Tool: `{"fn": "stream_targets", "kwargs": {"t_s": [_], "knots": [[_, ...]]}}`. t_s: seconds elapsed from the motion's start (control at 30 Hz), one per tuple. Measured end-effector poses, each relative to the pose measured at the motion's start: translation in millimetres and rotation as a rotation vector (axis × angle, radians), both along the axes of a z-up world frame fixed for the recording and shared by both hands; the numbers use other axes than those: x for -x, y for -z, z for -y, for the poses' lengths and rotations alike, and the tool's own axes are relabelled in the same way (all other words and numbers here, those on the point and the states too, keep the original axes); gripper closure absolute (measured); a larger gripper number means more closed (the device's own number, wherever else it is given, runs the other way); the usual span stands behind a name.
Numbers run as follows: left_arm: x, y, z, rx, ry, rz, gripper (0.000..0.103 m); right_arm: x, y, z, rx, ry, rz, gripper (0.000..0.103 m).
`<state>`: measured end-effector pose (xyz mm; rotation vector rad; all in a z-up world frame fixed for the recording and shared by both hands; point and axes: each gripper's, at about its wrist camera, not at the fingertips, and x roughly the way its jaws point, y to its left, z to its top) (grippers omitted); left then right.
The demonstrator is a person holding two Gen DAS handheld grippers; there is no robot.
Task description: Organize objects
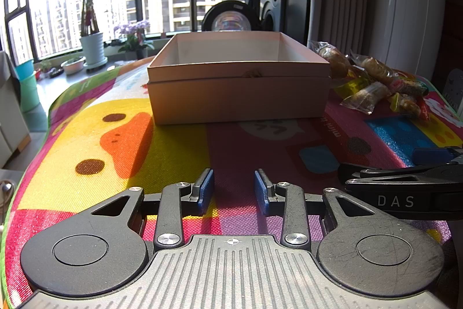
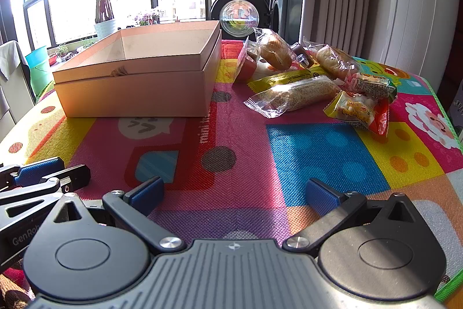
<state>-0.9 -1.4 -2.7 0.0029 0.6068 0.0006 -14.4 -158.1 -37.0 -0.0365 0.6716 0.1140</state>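
Near an open pink box (image 2: pixel 139 71), snack packets (image 2: pixel 318 83) heaped just right, left gripper (image 1: pixel 233 188) and right gripper (image 2: pixel 234 193) both spread, empty.

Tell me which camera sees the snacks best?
The right wrist view: the snacks lie spread out in plain sight beside the box. The left wrist view shows only part of the pile, squeezed at its right edge.

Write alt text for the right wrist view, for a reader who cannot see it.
The open right gripper hovers empty over a colourful mat, facing an open, apparently empty box on the left and a pile of wrapped snacks on the right. The left gripper shows at the left edge; windows and potted plants stand behind.
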Motion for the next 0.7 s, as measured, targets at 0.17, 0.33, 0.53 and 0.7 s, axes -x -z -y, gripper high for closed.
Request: {"fn": "stream_targets", "kwargs": {"t_s": [0.17,0.33,0.53,0.7], "knots": [[0.1,0.3,0.1,0.0,0.0,0.0,0.067,0.1,0.1,-0.2,0.0,0.0,0.0,0.0],[0.2,0.6,0.5,-0.002,0.0,0.0,0.067,0.1,0.0,-0.2,0.0,0.0,0.0,0.0],[0.3,1.0,0.7,-0.002,0.0,0.001,0.067,0.1,-0.1,0.0,0.0,0.0,0.0,0.0],[0.7,2.8,0.1,-0.005,0.0,0.001,0.067,-0.9,0.1,0.4,-0.001,-0.001,-0.001,0.0]]}}
